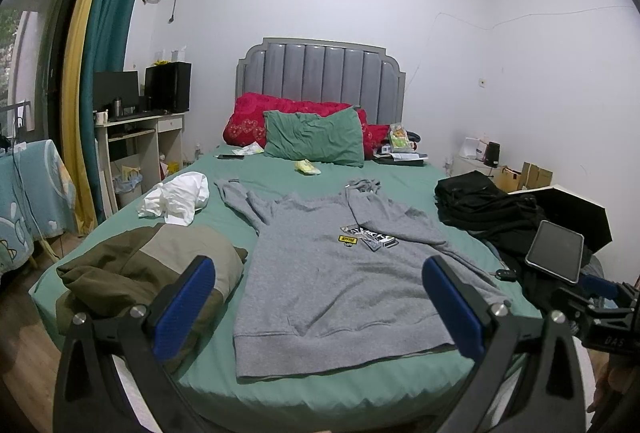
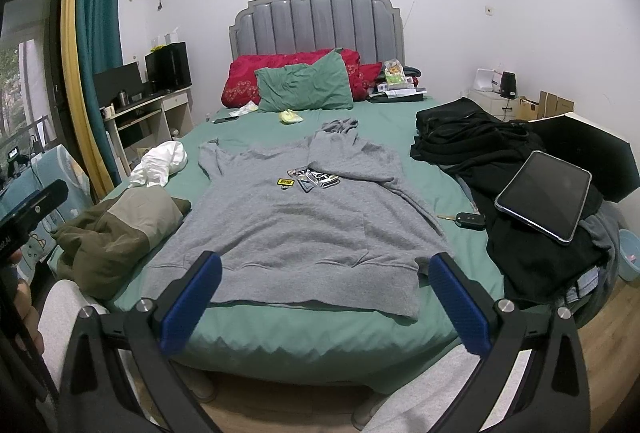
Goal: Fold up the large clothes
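Note:
A grey hoodie (image 1: 332,273) (image 2: 300,217) lies flat on the green bed sheet (image 1: 280,173) (image 2: 248,137), front up with patches on the chest. Its right sleeve is folded across the body, the hood points to the headboard, and the hem faces me. My left gripper (image 1: 320,305) hangs open above the hem end of the hoodie, nothing between its blue pads. My right gripper (image 2: 326,305) is open too, held off the foot of the bed just short of the hem. The other gripper's body shows at the edge of each view.
An olive and khaki jacket (image 1: 148,273) (image 2: 116,229) lies bunched left of the hoodie, white cloth (image 1: 176,199) behind it. Black clothes (image 1: 480,209) (image 2: 480,141), a tablet (image 2: 544,195) and a car key (image 2: 470,221) sit on the right. Pillows (image 2: 304,85) lie by the headboard; a desk (image 1: 136,137) stands left.

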A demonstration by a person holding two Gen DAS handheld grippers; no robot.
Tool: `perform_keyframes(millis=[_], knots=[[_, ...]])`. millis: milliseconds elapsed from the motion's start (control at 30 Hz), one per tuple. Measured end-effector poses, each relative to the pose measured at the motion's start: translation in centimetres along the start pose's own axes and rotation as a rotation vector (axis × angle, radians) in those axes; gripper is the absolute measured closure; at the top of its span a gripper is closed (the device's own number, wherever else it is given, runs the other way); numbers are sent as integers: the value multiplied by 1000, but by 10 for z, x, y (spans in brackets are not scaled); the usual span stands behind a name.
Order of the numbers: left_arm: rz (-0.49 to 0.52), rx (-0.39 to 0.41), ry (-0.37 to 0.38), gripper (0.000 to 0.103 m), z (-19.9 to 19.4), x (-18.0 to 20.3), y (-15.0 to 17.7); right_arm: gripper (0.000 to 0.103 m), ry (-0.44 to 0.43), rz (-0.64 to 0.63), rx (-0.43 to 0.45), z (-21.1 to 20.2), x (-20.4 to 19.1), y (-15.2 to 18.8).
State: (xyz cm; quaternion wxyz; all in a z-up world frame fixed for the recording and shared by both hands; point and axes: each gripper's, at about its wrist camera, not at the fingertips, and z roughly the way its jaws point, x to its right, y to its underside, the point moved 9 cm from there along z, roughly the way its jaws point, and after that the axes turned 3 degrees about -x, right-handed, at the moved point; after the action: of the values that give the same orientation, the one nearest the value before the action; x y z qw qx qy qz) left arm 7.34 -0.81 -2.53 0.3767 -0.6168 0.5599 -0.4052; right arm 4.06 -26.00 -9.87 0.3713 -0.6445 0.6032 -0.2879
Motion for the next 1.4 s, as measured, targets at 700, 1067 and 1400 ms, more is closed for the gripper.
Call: perform_keyframes(millis=[700,1067,1400], knots=[[1,9,-7,0,-3,-3,-6,1,2,-4,10,-3,1,-2],[2,12,-7,0,-3,-4,-6,1,2,-4,10,-3,1,-2],[2,11,-8,0,-3,-3,-5,1,1,-4,9,-2,0,-2]])
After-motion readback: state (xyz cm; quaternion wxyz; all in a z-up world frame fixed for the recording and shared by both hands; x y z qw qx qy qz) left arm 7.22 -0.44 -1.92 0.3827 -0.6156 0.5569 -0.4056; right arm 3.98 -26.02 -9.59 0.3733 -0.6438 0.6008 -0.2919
